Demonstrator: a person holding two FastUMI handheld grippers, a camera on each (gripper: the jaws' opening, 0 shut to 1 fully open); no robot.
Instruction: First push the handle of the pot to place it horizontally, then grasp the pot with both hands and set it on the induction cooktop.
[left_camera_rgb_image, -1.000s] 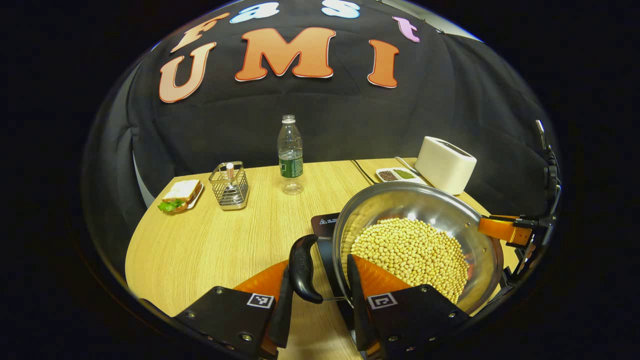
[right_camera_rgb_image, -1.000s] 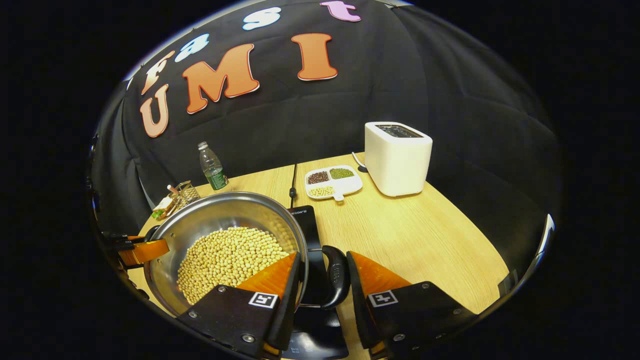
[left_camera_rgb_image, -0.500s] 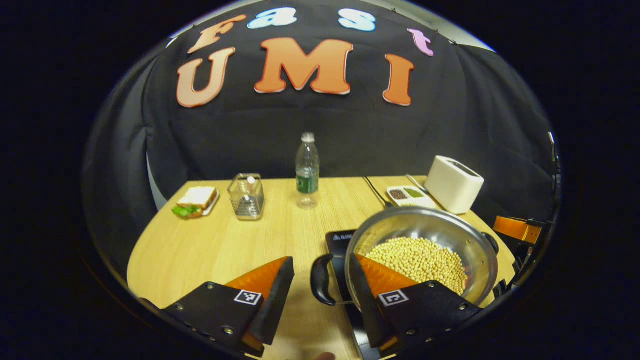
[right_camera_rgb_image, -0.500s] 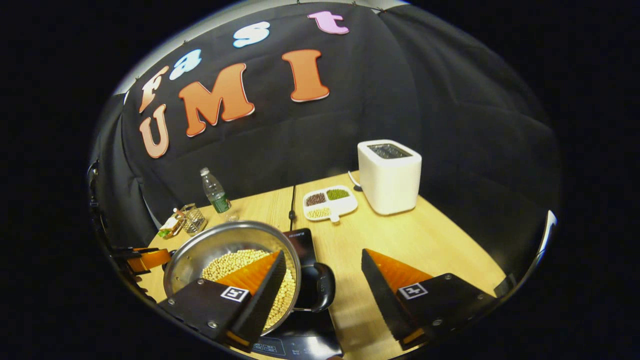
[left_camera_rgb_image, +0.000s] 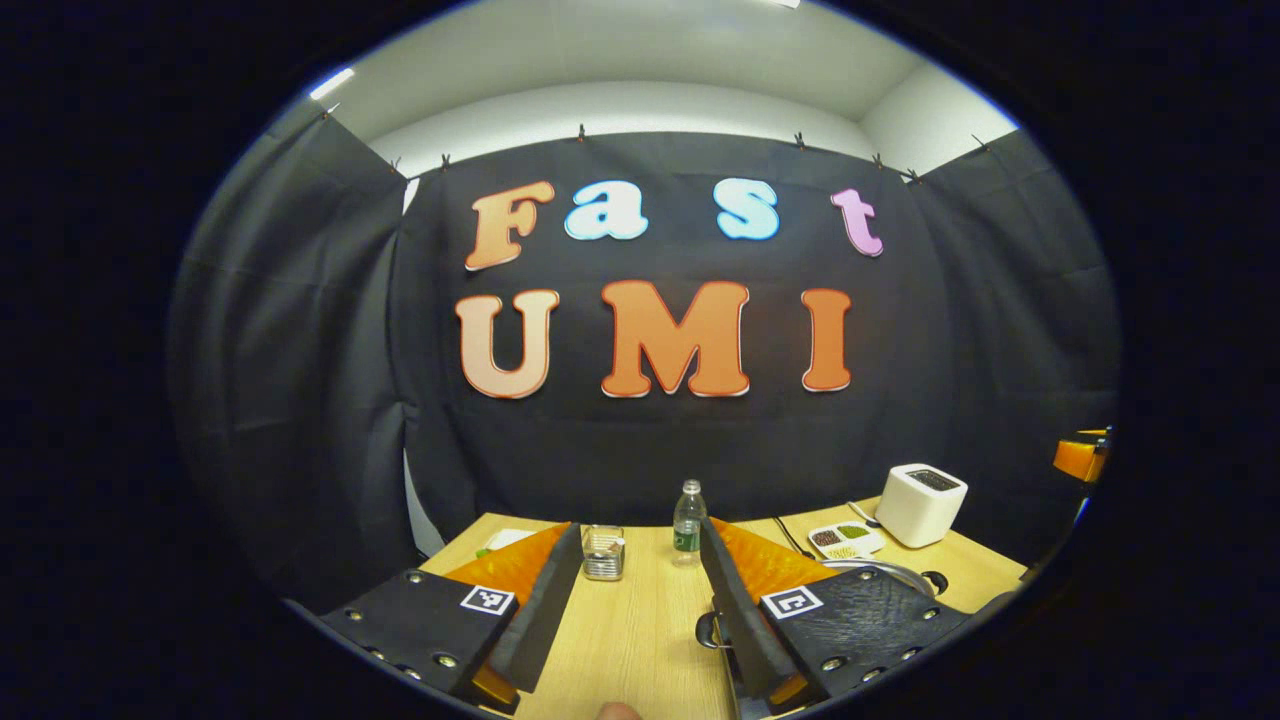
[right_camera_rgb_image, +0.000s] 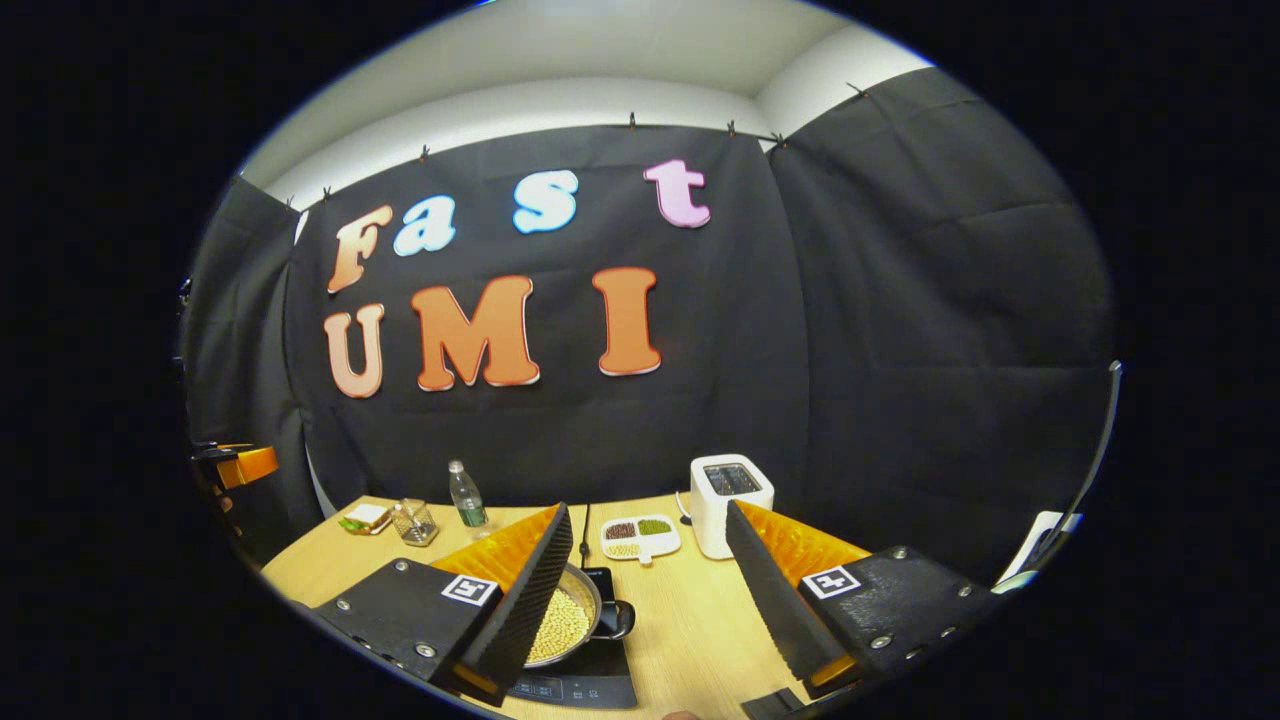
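Right gripper view: the pot (right_camera_rgb_image: 572, 622), filled with pale beans, sits on the induction cooktop (right_camera_rgb_image: 598, 676) on the wooden surface (right_camera_rgb_image: 690, 640), one black handle (right_camera_rgb_image: 618, 618) pointing sideways. The right claw (right_camera_rgb_image: 648, 590) is spread, holding nothing, raised above the pot. Left gripper view: the left claw (left_camera_rgb_image: 640, 590) is likewise spread and empty; the pot's rim (left_camera_rgb_image: 880, 568) shows beside its right finger.

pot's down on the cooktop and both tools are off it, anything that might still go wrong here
1. The pot looks set toward the cooktop's left side, not centered, so it may heat unevenly.
2. It holds a heap of beans; a knock to its side handle might spill some.
3. The right tool hangs open close above it.
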